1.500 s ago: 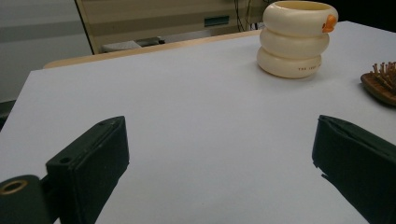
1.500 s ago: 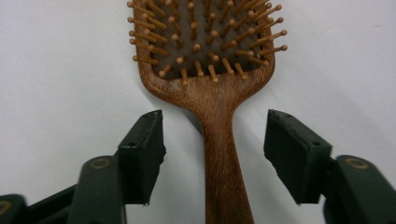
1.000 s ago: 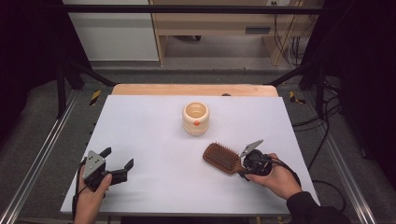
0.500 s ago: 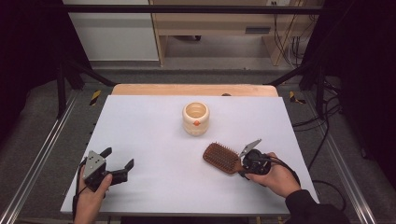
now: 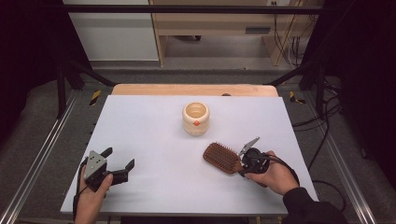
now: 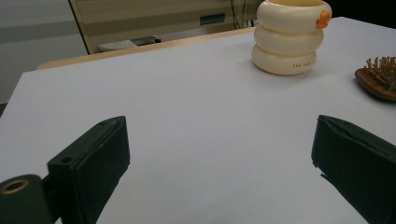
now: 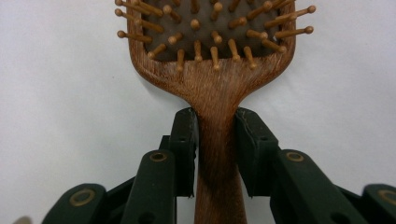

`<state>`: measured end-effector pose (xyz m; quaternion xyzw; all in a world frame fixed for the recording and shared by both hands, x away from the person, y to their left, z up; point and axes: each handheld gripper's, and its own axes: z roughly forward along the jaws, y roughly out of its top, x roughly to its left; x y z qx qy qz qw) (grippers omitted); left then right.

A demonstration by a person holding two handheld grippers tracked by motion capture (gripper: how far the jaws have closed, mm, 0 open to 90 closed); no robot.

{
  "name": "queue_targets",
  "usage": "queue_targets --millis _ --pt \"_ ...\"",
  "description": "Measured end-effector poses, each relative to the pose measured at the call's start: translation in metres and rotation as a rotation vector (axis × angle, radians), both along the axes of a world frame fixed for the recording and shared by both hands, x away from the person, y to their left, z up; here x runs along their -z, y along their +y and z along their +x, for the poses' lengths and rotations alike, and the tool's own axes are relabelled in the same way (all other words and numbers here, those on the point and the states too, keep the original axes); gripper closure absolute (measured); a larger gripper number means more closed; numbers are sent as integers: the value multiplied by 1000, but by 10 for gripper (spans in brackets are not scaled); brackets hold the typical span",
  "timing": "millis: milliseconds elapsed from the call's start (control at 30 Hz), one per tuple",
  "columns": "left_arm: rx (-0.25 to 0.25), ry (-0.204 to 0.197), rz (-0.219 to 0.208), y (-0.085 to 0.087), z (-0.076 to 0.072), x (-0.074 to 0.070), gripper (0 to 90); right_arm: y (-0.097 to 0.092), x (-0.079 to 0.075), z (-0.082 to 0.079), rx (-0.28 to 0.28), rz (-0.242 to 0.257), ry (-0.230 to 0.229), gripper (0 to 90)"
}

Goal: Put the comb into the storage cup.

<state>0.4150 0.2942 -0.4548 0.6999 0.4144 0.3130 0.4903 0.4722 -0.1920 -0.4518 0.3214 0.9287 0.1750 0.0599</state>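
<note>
Grey floor (image 5: 42,140), perhaps wooden shelving (image 5: 210,28) behind.

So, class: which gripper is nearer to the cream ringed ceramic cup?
Right. The right gripper, clamped on the wooden hairbrush, sits just below-right of the cup; the left gripper rests open, far off at lower left.

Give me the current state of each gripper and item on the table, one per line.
hairbrush: flat on the table, bristles up, handle clamped.
right gripper: jaws have just been closing, now shut on the hairbrush handle.
left gripper: jaws open, nothing between them, low over the table.
cream ringed cup: upright, untouched.
table: white top.
</note>
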Motion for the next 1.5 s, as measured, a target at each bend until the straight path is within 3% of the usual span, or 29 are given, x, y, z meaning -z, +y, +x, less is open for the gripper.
queue_targets --millis 233,433,667,1000,1233,1500 --pt "-1 0 1 0 0 0 44 5 -1 1 -14 -32 8 727" --pt "-2 0 1 0 0 0 45 4 -1 -1 -4 -24 1 729" --pt "-2 -5 -8 -1 -1 -2 47 4 -5 -5 2 -5 -42 730" --pt "55 11 -114 -19 5 -18 45 10 -19 -10 18 120 -164 730" --pt "115 13 -127 -38 9 -30 44 19 -20 -10 30 211 -257 730" --pt "208 34 -179 -74 17 -41 43 26 -21 -12 50 307 -333 730"
